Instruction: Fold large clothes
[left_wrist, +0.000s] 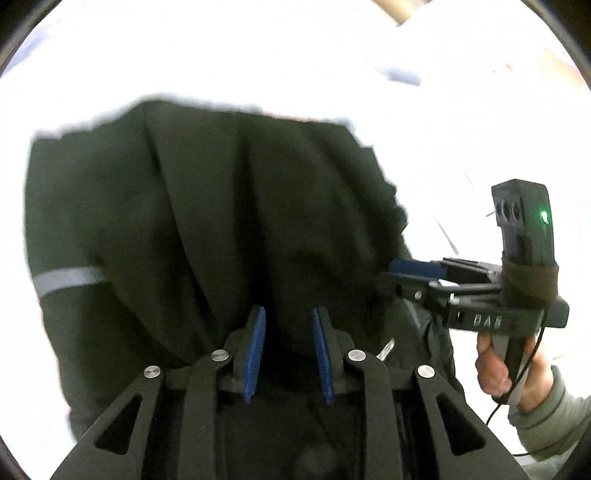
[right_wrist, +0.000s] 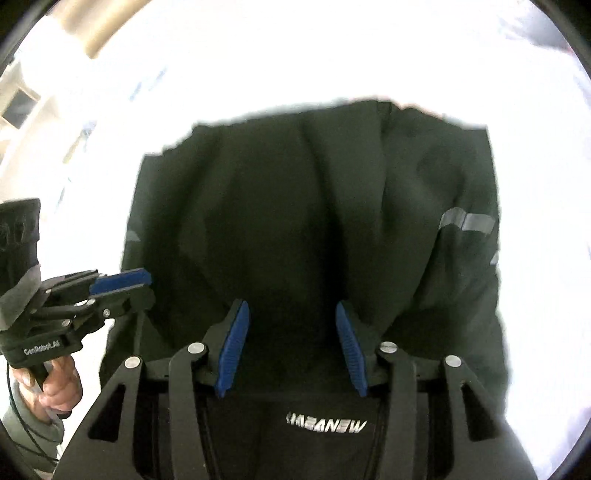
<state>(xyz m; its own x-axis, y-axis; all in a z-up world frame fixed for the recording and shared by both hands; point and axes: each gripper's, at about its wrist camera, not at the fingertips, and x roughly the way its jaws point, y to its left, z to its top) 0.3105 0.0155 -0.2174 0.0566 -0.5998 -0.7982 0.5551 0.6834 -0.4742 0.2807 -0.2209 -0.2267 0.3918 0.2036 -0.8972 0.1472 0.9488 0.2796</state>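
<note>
A large dark jacket (left_wrist: 207, 221) with grey reflective stripes (left_wrist: 66, 278) hangs in folds over a bright white surface. My left gripper (left_wrist: 288, 328) has its blue pads a little apart with dark jacket cloth between them. In the right wrist view the same jacket (right_wrist: 314, 206) fills the middle, with a white logo (right_wrist: 327, 426) near the bottom. My right gripper (right_wrist: 291, 328) has its blue pads apart with jacket cloth between them. Each gripper shows in the other's view, at the jacket's edge: the right one (left_wrist: 410, 269), the left one (right_wrist: 122, 282).
The white surface (left_wrist: 258, 55) is overexposed and spreads all around the jacket. A beige strip (right_wrist: 92, 33) shows at the far top left in the right wrist view. A hand in a grey-green sleeve (left_wrist: 517, 365) holds the right gripper's handle.
</note>
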